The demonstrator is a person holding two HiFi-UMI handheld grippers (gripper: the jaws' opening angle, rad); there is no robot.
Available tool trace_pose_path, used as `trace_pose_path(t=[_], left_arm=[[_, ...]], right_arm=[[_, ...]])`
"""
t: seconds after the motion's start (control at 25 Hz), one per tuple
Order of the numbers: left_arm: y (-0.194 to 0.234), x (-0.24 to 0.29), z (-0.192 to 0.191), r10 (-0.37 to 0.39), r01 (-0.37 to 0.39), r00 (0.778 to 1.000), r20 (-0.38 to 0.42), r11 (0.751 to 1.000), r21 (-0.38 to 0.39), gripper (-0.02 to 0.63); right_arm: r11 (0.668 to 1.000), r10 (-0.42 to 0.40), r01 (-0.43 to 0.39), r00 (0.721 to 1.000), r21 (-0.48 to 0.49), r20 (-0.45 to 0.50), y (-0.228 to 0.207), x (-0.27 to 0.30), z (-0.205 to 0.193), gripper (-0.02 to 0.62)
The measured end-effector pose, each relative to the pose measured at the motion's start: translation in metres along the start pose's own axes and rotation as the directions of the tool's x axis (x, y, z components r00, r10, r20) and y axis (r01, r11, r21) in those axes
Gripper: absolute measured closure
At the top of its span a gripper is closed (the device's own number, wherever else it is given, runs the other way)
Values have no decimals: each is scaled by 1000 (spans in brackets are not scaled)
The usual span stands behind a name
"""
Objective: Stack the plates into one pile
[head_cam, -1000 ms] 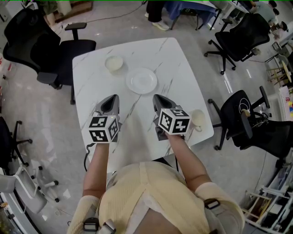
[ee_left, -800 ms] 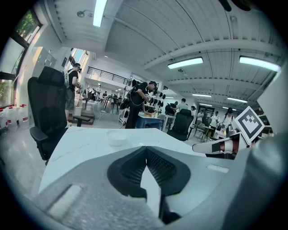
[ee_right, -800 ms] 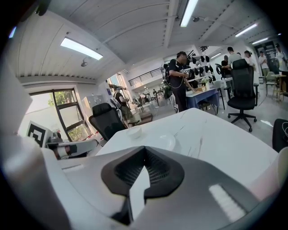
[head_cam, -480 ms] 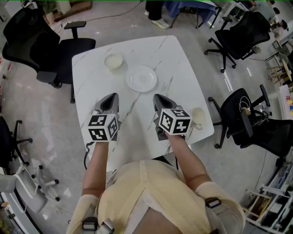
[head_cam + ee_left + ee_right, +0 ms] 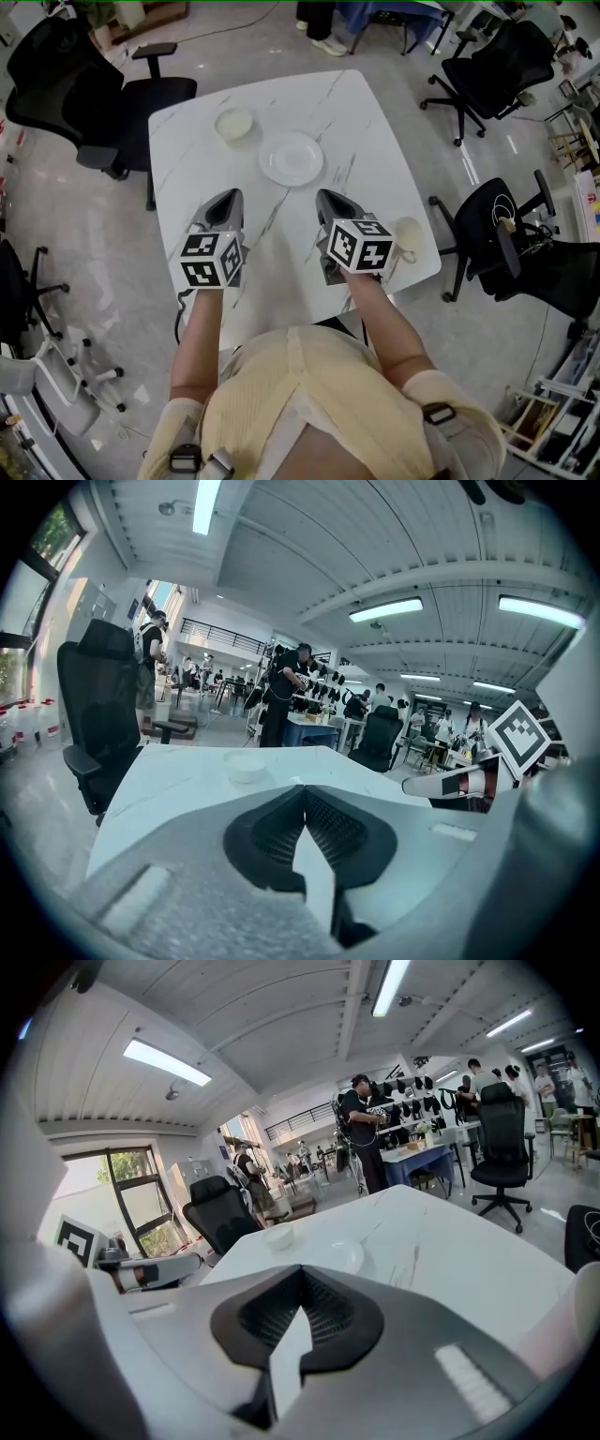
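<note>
A white flat plate [image 5: 291, 158] lies on the white marble table [image 5: 375, 131], just beyond both grippers. A smaller cream dish [image 5: 233, 123] sits near the far left corner. Another small cream dish [image 5: 407, 239] rests at the table's right edge, beside my right gripper. My left gripper [image 5: 230, 196] hovers over the near left of the table, shut and empty. My right gripper [image 5: 328, 195] is level with it on the right, also shut on nothing. The left gripper view shows the small dish [image 5: 247, 764] ahead, and the right gripper view shows the plate [image 5: 342, 1253] and the small dish [image 5: 278, 1236].
Black office chairs stand around the table: one at the far left [image 5: 75, 94], one at the far right [image 5: 502, 66], one at the right [image 5: 497, 234]. The person's torso is at the near edge. People stand at desks [image 5: 366, 1129] further back in the room.
</note>
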State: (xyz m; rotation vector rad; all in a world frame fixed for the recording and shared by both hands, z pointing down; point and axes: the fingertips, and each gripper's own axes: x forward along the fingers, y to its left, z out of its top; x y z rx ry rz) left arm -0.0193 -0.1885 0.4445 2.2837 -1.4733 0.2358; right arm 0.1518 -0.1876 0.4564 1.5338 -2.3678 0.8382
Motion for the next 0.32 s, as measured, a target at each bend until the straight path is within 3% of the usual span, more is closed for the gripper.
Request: trace_pose_path(t=[0.32], left_arm=[[-4, 2, -1, -6, 6, 1000, -6, 1000, 1, 603]], right_arm=[[1000, 1, -1, 1000, 4, 3, -3, 0, 1, 593]])
